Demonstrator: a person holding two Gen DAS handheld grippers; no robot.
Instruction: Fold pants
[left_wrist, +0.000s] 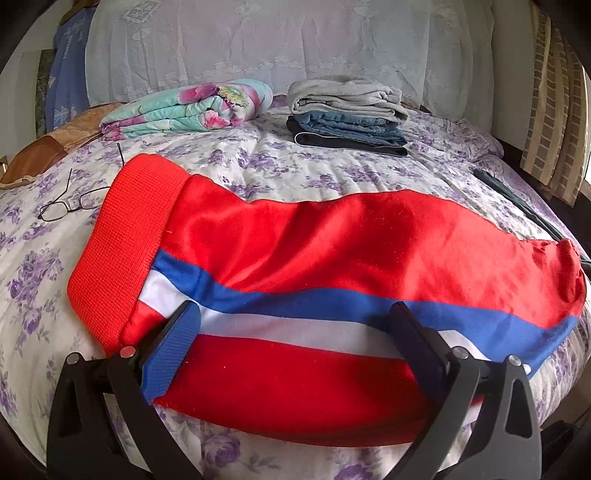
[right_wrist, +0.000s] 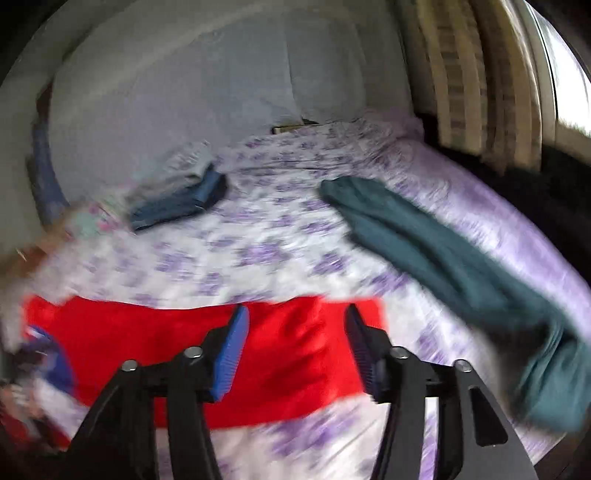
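Note:
Red pants with a blue and white side stripe lie folded lengthwise across the bed, their ribbed cuff at the left. My left gripper hovers low over the stripe near the front edge of the pants, jaws wide open and gripping nothing. In the blurred right wrist view, the right end of the red pants lies under my right gripper, which is open with only the fabric's surface showing between its blue pads.
The bed has a purple-flowered sheet. At the back sit a stack of folded clothes and a rolled floral blanket. Eyeglasses lie to the left of the cuff. A teal garment is spread out at the right.

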